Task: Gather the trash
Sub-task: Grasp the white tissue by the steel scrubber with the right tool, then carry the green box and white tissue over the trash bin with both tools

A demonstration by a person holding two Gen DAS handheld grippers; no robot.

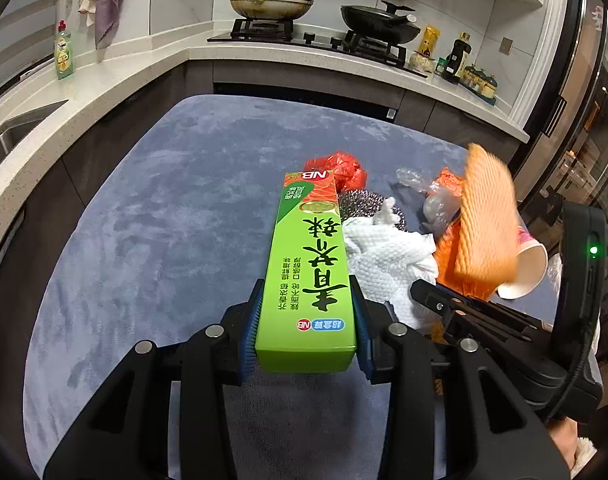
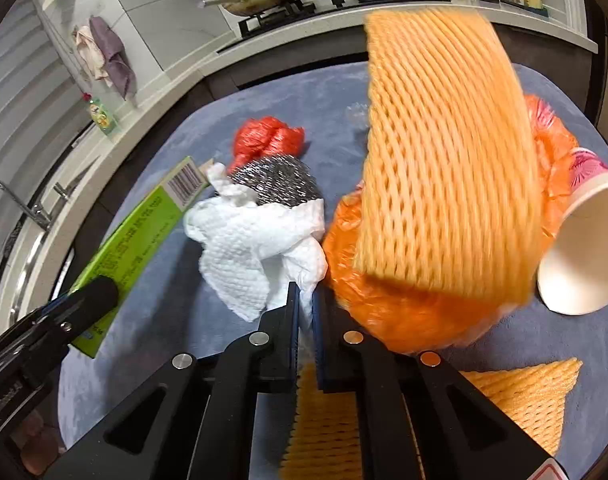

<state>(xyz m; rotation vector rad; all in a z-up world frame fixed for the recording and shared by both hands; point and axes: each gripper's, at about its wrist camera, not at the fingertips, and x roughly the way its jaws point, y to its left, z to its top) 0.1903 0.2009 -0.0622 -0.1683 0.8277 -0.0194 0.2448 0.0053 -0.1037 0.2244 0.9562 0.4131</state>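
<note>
— What have I got in the left gripper (image 1: 307, 320) over the blue-grey mat (image 1: 164, 220)?

— My left fingers (image 1: 252, 320) are clamped on the near end of a green wasabi box (image 1: 308, 264), held lengthwise and pointing away from me, above the mat.

— And the right gripper (image 2: 304, 312)?

— Its fingers (image 2: 292, 320) stand nearly closed; white paper and foam net both show in the narrow gap, so I cannot tell what they pinch. An orange foam net sleeve (image 2: 447, 152) stands up, blurred, just ahead of them.

— The containers?

— A paper cup (image 2: 583, 240) with a pink pattern lies tipped on its side, mouth toward me; nothing shows inside it. An orange plastic bag (image 2: 383, 312) sits beside it, bulging; I cannot see its contents.

— The rest of the trash?

— A crumpled white paper towel (image 2: 260, 248) touches a steel wool scrubber (image 2: 280, 184), with a red plastic bag (image 2: 268, 140) behind. A second piece of foam net (image 2: 531, 392) lies flat on the mat to my right.

— Behind?

— Two lidded pans (image 1: 270, 2) on the stove on the counter (image 1: 104, 76).
</note>
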